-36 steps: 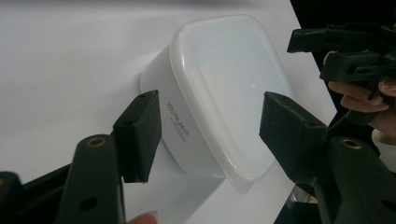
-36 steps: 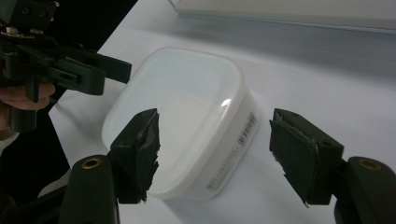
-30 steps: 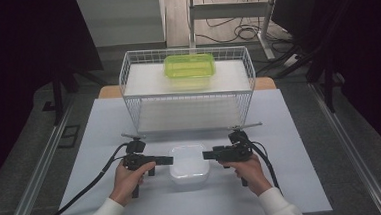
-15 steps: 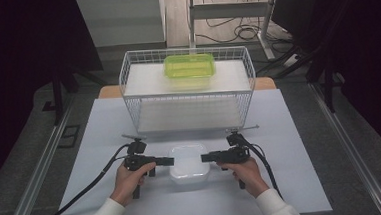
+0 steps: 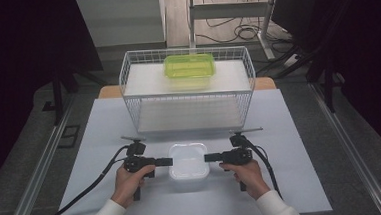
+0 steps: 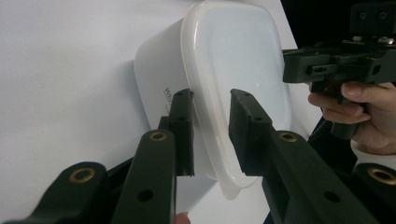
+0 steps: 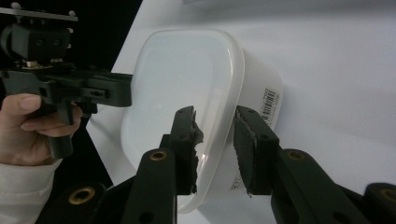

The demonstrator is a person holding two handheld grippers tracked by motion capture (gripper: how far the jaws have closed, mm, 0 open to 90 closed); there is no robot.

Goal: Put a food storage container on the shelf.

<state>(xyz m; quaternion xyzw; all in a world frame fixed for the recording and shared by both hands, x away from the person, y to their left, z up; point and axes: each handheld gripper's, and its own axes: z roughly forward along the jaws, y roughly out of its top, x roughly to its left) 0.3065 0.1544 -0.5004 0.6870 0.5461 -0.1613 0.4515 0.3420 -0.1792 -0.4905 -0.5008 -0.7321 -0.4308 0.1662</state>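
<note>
While both hands sit near the front edge of the worktop (image 5: 105, 142), I have the left tool (image 5: 168, 162) and right tool (image 5: 209, 158) pointing inward at the white lidded container (image 5: 188, 160) lying between them. Left tool's jaws have just been closing — in the left gripper view they straddle the container's lid rim (image 6: 219, 140), one jaw against the tub wall, the other over the lid, with a slim gap visible, so I can't tell if the pads press yet. Right tool's jaws have just been closing as well — the right gripper view shows them either side of the opposite lid rim (image 7: 219, 135), narrow but not clearly clamped. Container rests flat on the worktop, just in front of the wire basket (image 5: 127, 86). Green lidded box (image 5: 189, 70) sits inside that basket, toward its back, well apart from the tools.
</note>
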